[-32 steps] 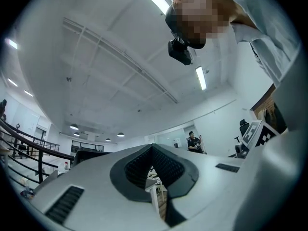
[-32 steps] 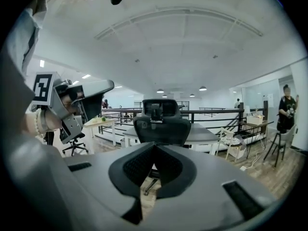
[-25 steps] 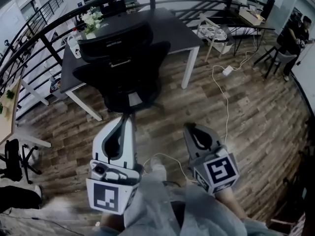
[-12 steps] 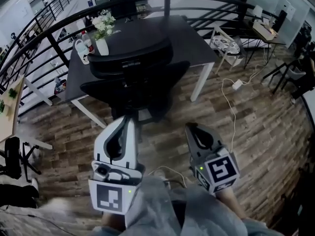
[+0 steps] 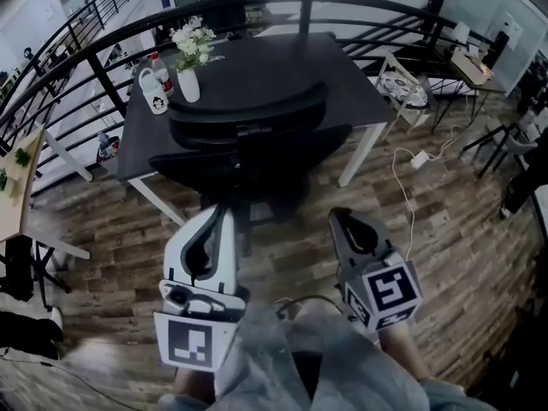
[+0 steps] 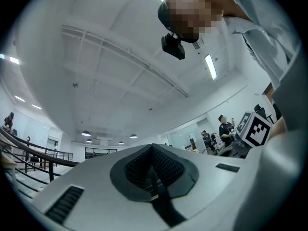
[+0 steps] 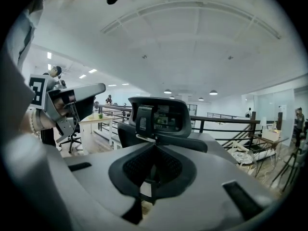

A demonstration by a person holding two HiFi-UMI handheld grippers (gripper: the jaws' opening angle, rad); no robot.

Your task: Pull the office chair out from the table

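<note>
Beyond the two grippers, toward the far side of the wooden floor, the office chair (image 5: 248, 139) stands tucked under the near edge of the dark table (image 5: 291, 58), with its backrest toward the person. The step in hand looks like the approach, as neither gripper touches the chair yet.

To do it well, I judge, the grippers should open and take the top of the backrest, one on each side. They should then draw straight back toward the near side, so the chair rolls clear of the table leg (image 5: 360, 157) on the right without twisting. The vase of flowers (image 5: 190, 75) at the table's far left is well apart from the chair.

The left gripper (image 5: 223, 214) has its jaws pressed together on nothing and looks up at the ceiling in its own view. The right gripper (image 5: 340, 219) is likewise closed and empty. It is aimed at the chair's headrest (image 7: 156, 114) and is apart from it.
</note>
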